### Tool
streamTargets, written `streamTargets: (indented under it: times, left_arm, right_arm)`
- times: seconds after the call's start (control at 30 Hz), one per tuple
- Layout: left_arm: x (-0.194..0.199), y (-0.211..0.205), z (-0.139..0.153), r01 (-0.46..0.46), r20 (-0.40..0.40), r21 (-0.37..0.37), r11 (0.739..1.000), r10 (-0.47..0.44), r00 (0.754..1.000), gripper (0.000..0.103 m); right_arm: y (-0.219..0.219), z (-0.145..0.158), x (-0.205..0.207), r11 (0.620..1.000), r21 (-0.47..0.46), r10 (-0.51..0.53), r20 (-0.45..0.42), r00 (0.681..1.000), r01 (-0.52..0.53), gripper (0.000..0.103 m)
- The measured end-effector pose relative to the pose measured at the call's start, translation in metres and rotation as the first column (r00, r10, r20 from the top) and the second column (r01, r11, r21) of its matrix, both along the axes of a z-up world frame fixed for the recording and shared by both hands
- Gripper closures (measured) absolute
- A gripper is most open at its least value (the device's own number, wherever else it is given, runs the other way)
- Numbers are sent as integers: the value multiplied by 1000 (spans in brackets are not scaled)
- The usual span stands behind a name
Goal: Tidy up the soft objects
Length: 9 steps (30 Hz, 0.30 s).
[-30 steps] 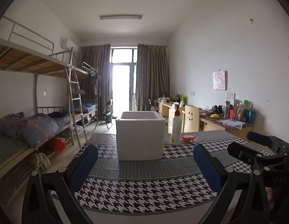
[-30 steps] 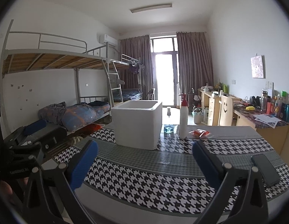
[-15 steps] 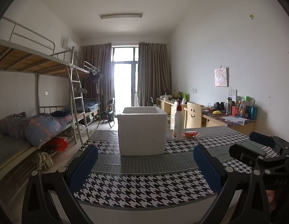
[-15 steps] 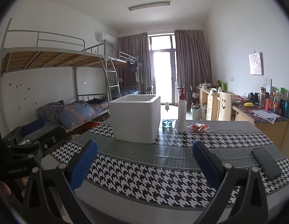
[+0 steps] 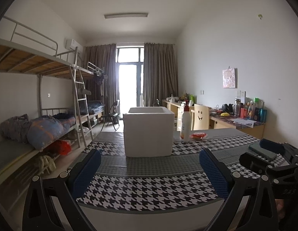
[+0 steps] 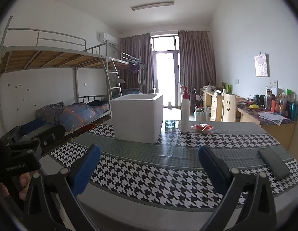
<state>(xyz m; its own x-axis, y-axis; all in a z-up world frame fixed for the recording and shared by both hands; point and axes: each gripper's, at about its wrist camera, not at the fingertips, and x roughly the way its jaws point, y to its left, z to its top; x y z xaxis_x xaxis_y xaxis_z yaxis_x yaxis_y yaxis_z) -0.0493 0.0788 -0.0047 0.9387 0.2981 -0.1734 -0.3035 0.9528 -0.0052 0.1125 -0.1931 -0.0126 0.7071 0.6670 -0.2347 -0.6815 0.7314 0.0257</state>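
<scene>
Both the left claw [image 5: 149, 170] and the right claw [image 6: 149, 166] hang apart and empty above the counter [image 5: 149, 190], probably ready for the white box [image 5: 148, 131]

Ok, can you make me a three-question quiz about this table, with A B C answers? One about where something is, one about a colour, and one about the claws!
1. Where is the bottle?
A. right of the box
B. inside the box
C. on the phone

2. What colour is the bottle's pump?
A. green
B. red
C. yellow

3. How are the left claw and right claw?
A. both open and empty
B. both shut
C. one holds the packet

Answers: 1 A, it stands on the cloth beside the box's right side. 2 B, the top is red on a white body. 3 A, the blue pads stand wide apart with nothing between them.
</scene>
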Motion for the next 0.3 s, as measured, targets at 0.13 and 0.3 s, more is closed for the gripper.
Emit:
streamTargets:
  times: [0.13, 0.3]
  left_arm:
    - [1, 1, -1, -1, -10, -6, 1000, 1, 1000, 1]
    - [1, 1, -2, 14, -15, -10, 1000, -14, 1000, 1]
  right_arm:
    - [1, -4, 0, 1000, -6, -2, -5, 1000, 2, 1]
    - [1, -6, 1, 1000, -10, -1, -11, 1000, 1, 1]
